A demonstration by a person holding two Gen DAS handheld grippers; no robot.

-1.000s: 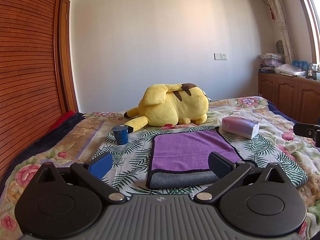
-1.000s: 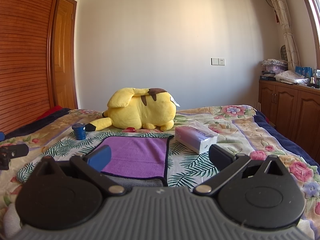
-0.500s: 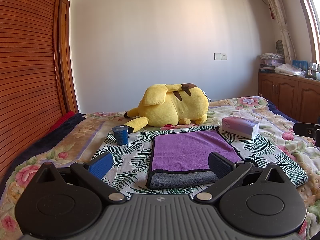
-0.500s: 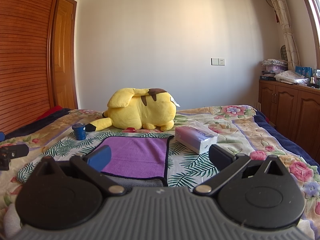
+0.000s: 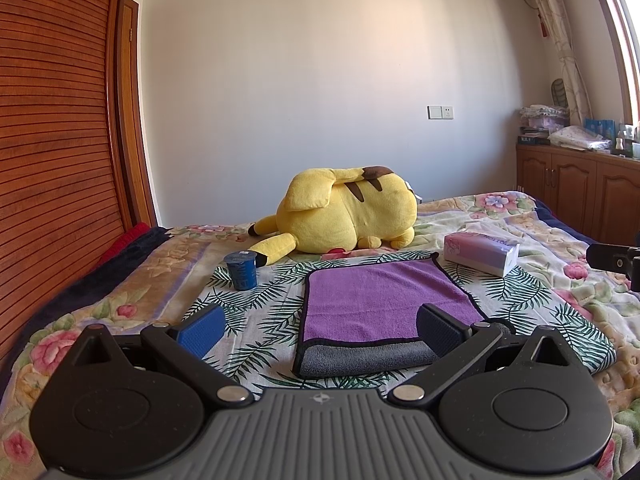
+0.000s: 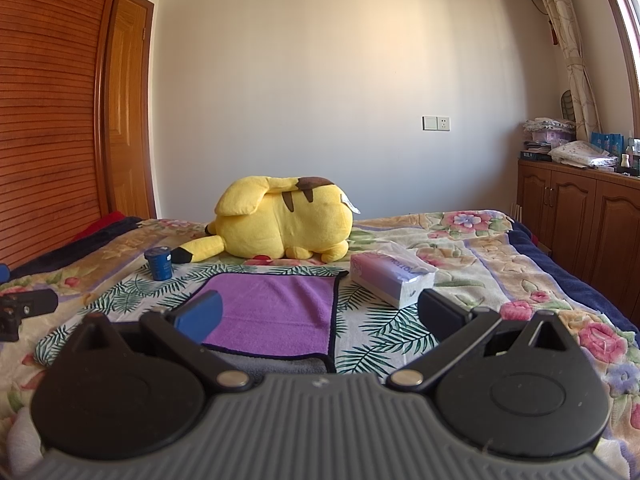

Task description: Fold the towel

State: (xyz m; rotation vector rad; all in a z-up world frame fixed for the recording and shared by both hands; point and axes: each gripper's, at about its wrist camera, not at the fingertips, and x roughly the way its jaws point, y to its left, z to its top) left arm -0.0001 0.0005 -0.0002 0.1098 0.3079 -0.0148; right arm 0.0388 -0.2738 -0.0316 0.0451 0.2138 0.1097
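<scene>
A purple towel (image 5: 380, 300) with a black edge lies folded on the leaf-print bedspread; its grey underside (image 5: 360, 358) shows along the near edge. It also shows in the right wrist view (image 6: 276, 312). My left gripper (image 5: 318, 330) is open and empty, held just short of the towel's near edge. My right gripper (image 6: 318, 316) is open and empty, near the towel's near right corner. Each gripper's tip shows at the edge of the other's view.
A yellow plush toy (image 5: 348, 216) lies behind the towel. A blue cup (image 5: 241, 270) stands at the left, a tissue box (image 5: 480, 252) at the right. A wooden wardrobe (image 5: 52, 140) flanks the bed's left, cabinets (image 5: 580, 196) the right.
</scene>
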